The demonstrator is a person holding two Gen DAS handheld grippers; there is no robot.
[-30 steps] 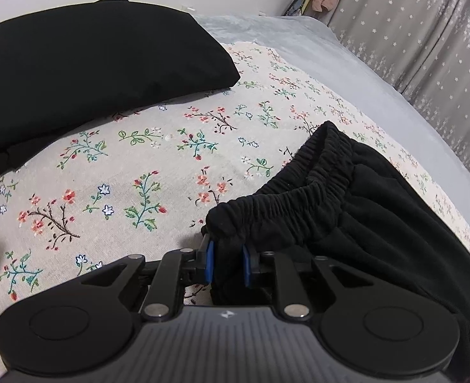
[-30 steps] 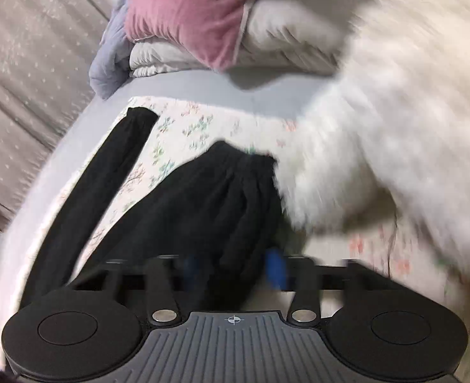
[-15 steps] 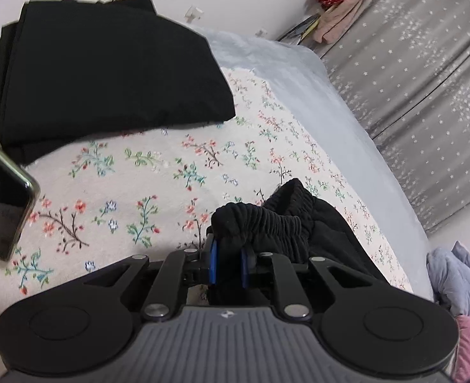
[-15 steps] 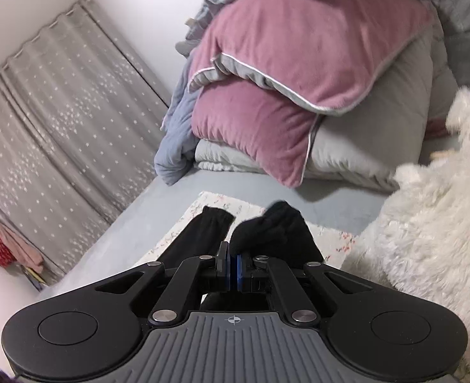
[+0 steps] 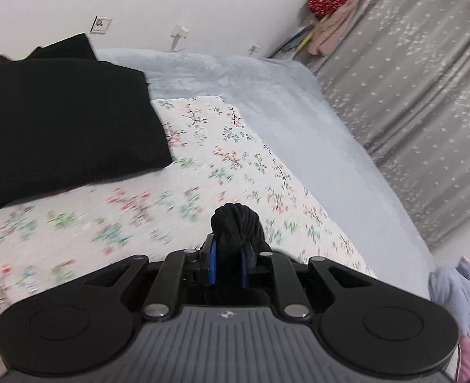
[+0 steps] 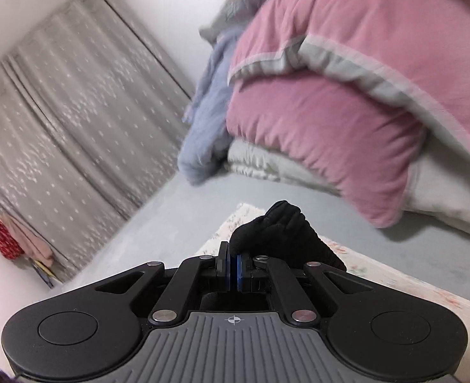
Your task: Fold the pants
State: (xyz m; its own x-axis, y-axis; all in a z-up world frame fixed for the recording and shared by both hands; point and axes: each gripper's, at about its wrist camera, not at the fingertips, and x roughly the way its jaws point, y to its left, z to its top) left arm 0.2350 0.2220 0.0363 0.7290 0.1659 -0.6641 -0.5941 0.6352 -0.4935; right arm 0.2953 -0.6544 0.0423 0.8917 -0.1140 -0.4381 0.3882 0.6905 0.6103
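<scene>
Both grippers are lifting now: your left gripper (image 5: 227, 266) is clamping a bunched wad of the black knit pants (image 5: 235, 226), and your right gripper (image 6: 234, 269), pads nearly together, is pinching another thin fold. A second ago the pants were lying on the floral bedspread (image 5: 203, 159); now they are hanging raised above it, ready for shaking out flat.

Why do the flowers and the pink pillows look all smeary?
Left wrist view: the flowered sheet is streaked by motion blur near the camera, while the tongs stay sharp. Right wrist view: the pink pillows and curtain are softly blurred.
</scene>
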